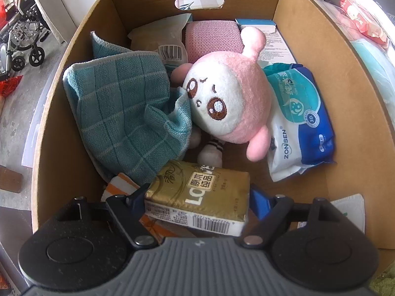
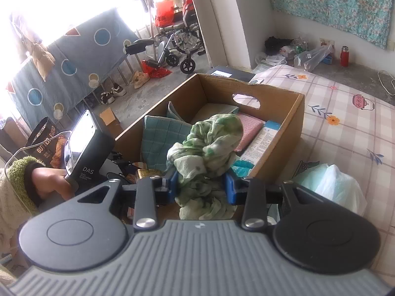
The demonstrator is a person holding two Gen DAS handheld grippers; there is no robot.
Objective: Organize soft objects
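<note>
Left gripper [image 1: 197,197]: blue pads closed part-way on a gold rectangular tissue pack in plastic film [image 1: 197,197], one pad on each short end. Grip looks square; barcode edge faces the camera. Pack sits just inside the near wall of the open brown cardboard box [image 1: 321,79], landmark for everything below.

Right gripper [image 2: 201,185]: blue pads pinched on a crumpled green-and-white gauzy cloth [image 2: 207,143]. Cloth bunches up above the pads and hangs loose below them. It hovers over the box's near end, not yet inside.

In the box, beyond the tissue pack:
- pink-and-white round plush toy [image 1: 222,98], centre
- teal checked woven towel [image 1: 123,113], left of the plush, touching it
- blue-and-white wet-wipe pouch [image 1: 301,123], against the right wall
- pink knitted pad [image 1: 212,37] at the far wall, under the handle cut-out

Handling, my read:
- Tissue pack: light, squashy, slick film. End grip is fine; too much squeeze will just dent it.
- Gauzy cloth: near weightless, no stiffness, will drape and snag on the box rim. Hold the bunched middle, as now, so the tails stay short.
- Plush: soft, springy; take a limb or ear, since the round head will likely squirt out of the pads.

Box stands on a checked floral bedsheet [image 2: 345,113].
</note>
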